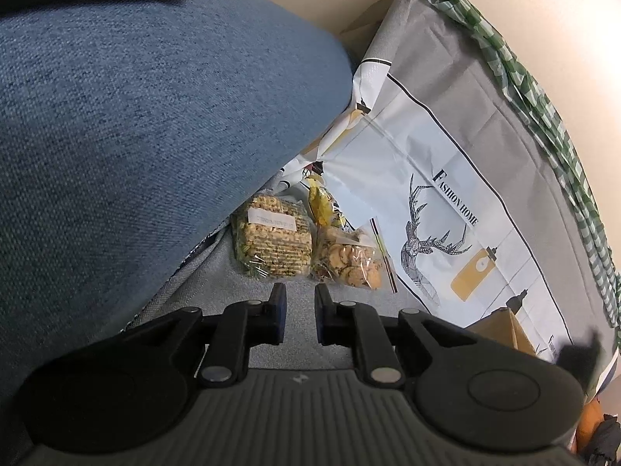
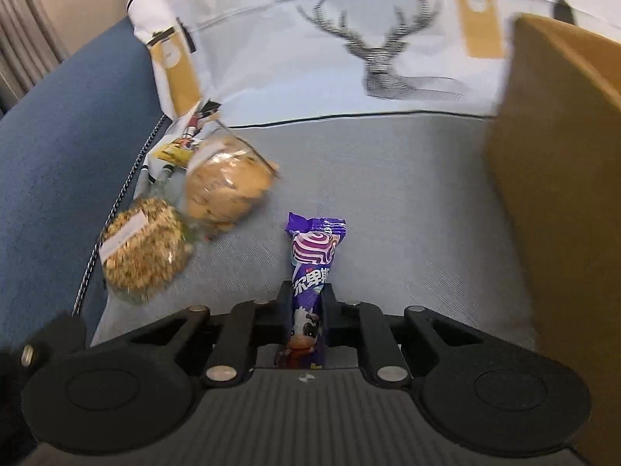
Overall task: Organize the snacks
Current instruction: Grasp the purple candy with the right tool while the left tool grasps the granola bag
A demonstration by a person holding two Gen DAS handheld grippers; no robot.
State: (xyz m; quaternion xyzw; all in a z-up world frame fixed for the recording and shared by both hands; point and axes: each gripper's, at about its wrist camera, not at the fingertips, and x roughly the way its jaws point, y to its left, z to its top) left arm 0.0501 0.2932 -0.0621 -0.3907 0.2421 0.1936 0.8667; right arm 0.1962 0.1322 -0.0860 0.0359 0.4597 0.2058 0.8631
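Observation:
My right gripper (image 2: 306, 291) is shut on a purple candy packet (image 2: 313, 256), which stands upright between the fingers above the grey seat (image 2: 388, 194). To its left lie a clear bag of round cookies (image 2: 225, 186) and a clear bag of seeded crackers (image 2: 143, 248). In the left wrist view the cracker bag (image 1: 273, 240) and the cookie bag (image 1: 349, 258) lie just ahead of my left gripper (image 1: 300, 295). Its jaws stand close together with nothing between them. A small yellow packet (image 1: 322, 204) sits behind the two bags.
A blue cushion (image 1: 136, 136) rises on the left, also the blue cushion (image 2: 58, 155) in the right wrist view. A deer-print cloth (image 2: 388, 58) hangs behind the seat. A brown cardboard box (image 2: 562, 194) stands at the right.

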